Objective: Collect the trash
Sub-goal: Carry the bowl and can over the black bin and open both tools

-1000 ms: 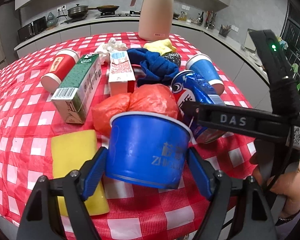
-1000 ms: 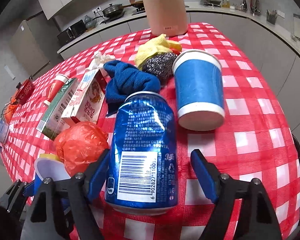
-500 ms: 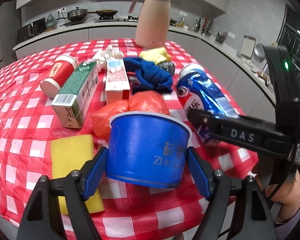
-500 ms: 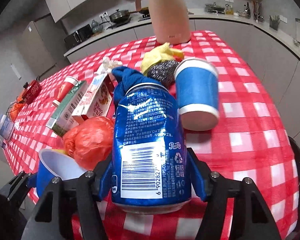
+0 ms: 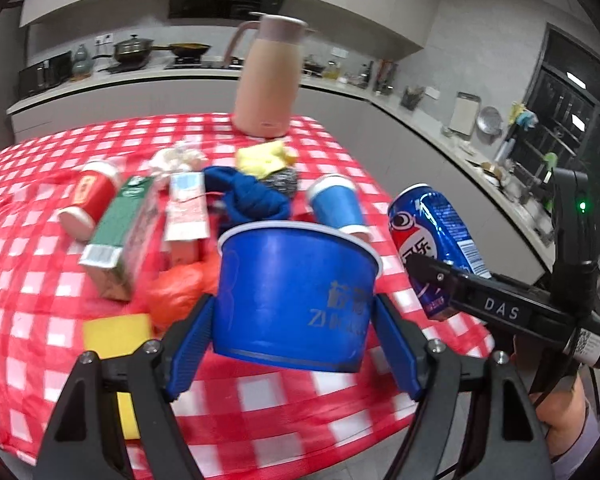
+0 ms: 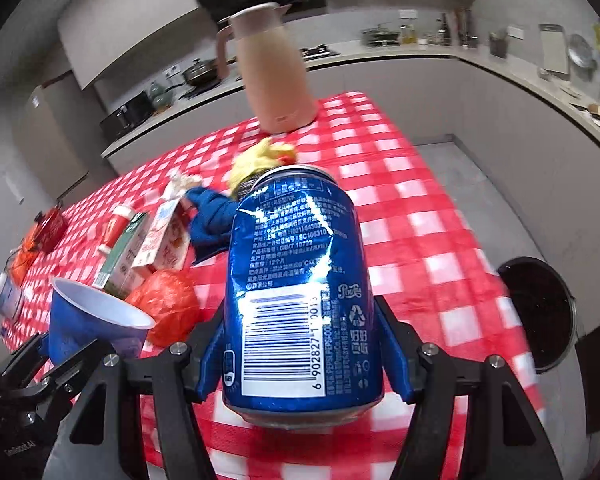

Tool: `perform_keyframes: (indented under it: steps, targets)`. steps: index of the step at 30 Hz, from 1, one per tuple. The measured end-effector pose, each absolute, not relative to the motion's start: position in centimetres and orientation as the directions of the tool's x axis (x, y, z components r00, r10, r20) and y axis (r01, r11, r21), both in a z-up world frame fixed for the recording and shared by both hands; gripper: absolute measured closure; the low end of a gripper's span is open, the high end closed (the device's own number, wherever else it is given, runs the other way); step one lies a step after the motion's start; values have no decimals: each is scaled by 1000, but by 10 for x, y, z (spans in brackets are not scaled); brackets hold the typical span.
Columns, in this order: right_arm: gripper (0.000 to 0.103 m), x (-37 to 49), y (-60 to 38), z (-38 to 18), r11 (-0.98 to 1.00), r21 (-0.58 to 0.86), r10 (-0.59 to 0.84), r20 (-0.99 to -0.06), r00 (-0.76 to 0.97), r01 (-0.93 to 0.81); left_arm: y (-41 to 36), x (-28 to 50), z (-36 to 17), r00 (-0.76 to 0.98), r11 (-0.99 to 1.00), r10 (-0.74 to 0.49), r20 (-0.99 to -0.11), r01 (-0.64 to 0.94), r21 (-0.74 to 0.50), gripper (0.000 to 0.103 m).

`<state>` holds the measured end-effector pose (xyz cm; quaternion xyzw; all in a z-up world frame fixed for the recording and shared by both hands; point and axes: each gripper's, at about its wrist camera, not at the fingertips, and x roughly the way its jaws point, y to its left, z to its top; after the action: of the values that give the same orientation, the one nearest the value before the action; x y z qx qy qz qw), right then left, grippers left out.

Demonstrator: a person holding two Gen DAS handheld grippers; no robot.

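both claws are loaded here. the left claw (image 5: 294,338) is clamped on the blue paper bowl (image 5: 296,292), pads pressing its lower sides, so the bowl sits upright and centred in the middle of the left wrist view, clear of the desk (image 5: 32,288). gripping low on the wall looks deliberate: the rim stays free and the thin paper is squeezed near the stiffer base.

over in the right wrist view, the right claw (image 6: 306,352) is clenched on the blue soda can (image 6: 300,296), one pad on each flank, barcode facing the camera. the can fills the centre of the frame, held up off the checked cloth and already dented along its side, so it gives a little under the grip.

and look at the right edge of that frame: a dark round bin (image 6: 540,312) stands on the floor just past the desk's corner. that seems to be where both pieces are headed.

more trash waits in the left half of the left wrist view: an orange plastic bag (image 5: 176,292), a green carton (image 5: 122,236), a red cup (image 5: 88,200) on its side, a blue paper cup (image 5: 336,204). the pink jug (image 5: 266,84) at top centre stands upright, likely not rubbish.
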<state>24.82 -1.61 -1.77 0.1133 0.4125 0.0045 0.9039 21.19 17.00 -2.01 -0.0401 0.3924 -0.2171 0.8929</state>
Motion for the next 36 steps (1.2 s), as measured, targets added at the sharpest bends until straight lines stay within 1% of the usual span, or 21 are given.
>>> perform_keyframes:
  steps: [8,13,20,24,29,36]
  targets:
    - [36,219,-82,-18,957,211,21,-735,678,200,111,215,-25,559,869,-474,-680,424,-256,25]
    - [36,205,-145,-26,941,235,10,-739,674,244,53,211,-27,546,857,-487,-681,447,-254,25]
    - [36,194,-255,-34,933,217,-27,-754,657,288,-56,215,-32,507,833,-519,-688,481,-274,25]
    - [36,188,-319,-47,924,203,-53,-772,634,325,-120,226,-47,463,816,-533,-709,502,-286,25]
    - [36,190,-380,-85,917,192,-49,-815,578,350,-172,235,-76,418,824,-505,-755,494,-277,25]
    - [36,205,-425,-143,919,205,9,-864,503,336,-224,243,-123,385,873,-398,-833,439,-214,25]
